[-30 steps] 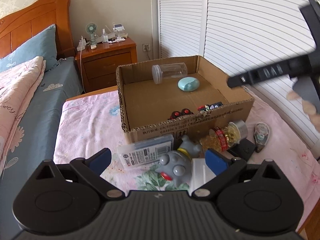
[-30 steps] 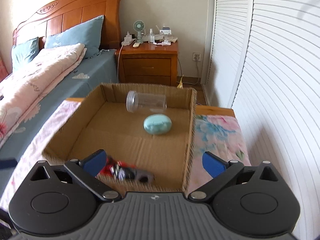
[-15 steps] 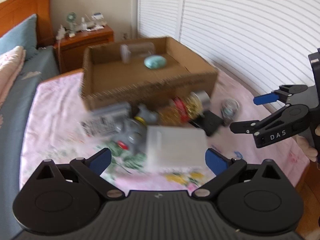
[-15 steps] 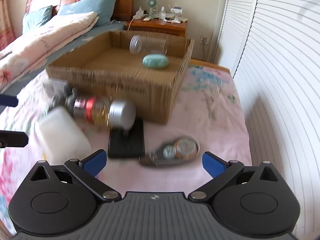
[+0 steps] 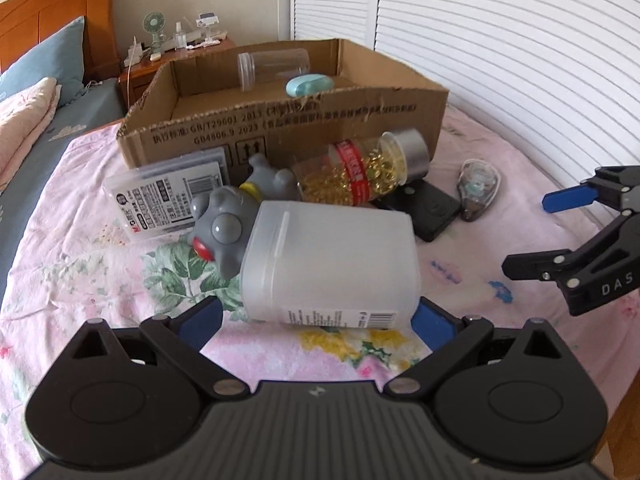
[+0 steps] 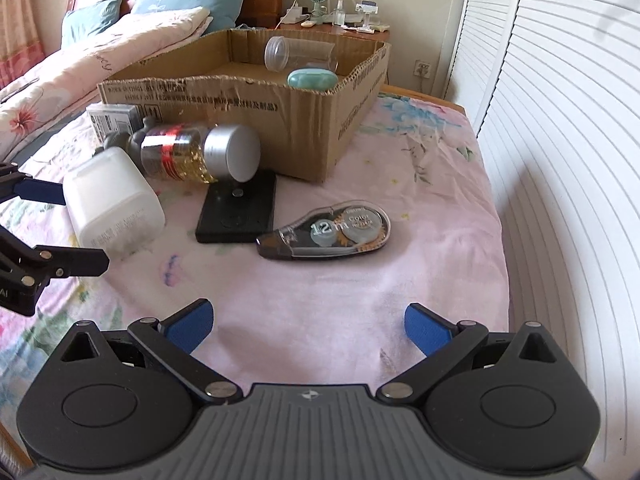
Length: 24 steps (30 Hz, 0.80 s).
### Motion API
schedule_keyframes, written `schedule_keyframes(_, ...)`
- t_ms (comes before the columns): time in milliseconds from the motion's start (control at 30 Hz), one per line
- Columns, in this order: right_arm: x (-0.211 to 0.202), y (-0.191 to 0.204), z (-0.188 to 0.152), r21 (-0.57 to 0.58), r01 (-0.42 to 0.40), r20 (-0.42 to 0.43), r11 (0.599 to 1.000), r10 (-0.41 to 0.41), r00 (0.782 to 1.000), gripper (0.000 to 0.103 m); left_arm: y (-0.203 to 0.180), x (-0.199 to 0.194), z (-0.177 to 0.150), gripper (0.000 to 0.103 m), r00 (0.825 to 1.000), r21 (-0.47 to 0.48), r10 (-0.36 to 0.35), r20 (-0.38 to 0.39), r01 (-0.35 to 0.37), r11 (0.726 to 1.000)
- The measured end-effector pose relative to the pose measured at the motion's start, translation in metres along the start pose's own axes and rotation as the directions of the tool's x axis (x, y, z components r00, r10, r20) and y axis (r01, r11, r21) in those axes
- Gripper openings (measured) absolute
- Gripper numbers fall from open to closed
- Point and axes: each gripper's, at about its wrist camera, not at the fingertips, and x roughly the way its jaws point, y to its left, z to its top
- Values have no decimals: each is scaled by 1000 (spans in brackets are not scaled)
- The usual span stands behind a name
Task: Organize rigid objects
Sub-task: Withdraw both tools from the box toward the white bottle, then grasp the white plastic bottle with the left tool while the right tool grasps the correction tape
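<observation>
A cardboard box (image 5: 304,128) (image 6: 304,120) holds a clear jar (image 5: 274,68) and a teal case (image 5: 310,85). In front lie a frosted white container (image 5: 332,268) (image 6: 114,204), a grey toy (image 5: 232,220), a jar of gold pins (image 5: 360,172) (image 6: 200,152), a black pad (image 6: 238,210), a correction tape (image 6: 324,234) and a labelled case (image 5: 168,196). My left gripper (image 5: 316,320) is open, its blue pads level with the white container's near end. My right gripper (image 6: 308,328) is open and empty, short of the correction tape.
The objects lie on a pink floral cloth (image 6: 320,288). A white louvred wall (image 6: 560,120) runs along the right. A bed (image 6: 100,52) and a wooden nightstand (image 5: 180,56) stand behind the box.
Both grippers have pulled back from over the box and dropped low toward the cloth. The left one has closed in on the white container; the right one now faces the correction tape.
</observation>
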Motion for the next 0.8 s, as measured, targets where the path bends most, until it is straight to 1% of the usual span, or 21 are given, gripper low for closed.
schedule_keyframes(167, 3, -4, 1, -13, -28, 3, 1000, 28, 1000, 103, 1, 9, 3, 100, 1000, 2, 1, -22, -1, 1000)
schedule_keyframes(333, 5, -8, 4, -39, -62, -5, 997, 62, 998, 103, -2, 16, 9, 100, 1000, 11, -1, -18, 1, 1000)
schedule_keyframes(433, 6, -8, 5, -50, -73, -9, 996, 73, 997, 103, -4, 18, 12, 100, 1000, 0, 5, -21, -5, 1000)
schedule_keyframes(533, 7, -9, 5, -63, -85, -11, 994, 84, 996, 103, -3, 17, 13, 97, 1000, -2, -1, -29, 1, 1000)
schedule_keyframes(567, 7, -9, 6, -66, -88, -13, 994, 87, 996, 103, -3, 16, 13, 92, 1000, 2, -2, -31, 2, 1000)
schedule_keyframes(600, 7, -9, 6, -70, -90, -15, 993, 89, 996, 103, -3, 14, 13, 86, 999, 10, -15, -30, 16, 1000)
schedule_keyframes(633, 7, -9, 6, -73, -93, -16, 993, 92, 996, 103, -3, 12, 13, 83, 999, 20, -27, -32, 27, 999)
schedule_keyframes(800, 9, -11, 9, -97, -114, -21, 989, 113, 993, 103, -3, 2, 6, 83, 999, 61, -32, -30, 34, 998)
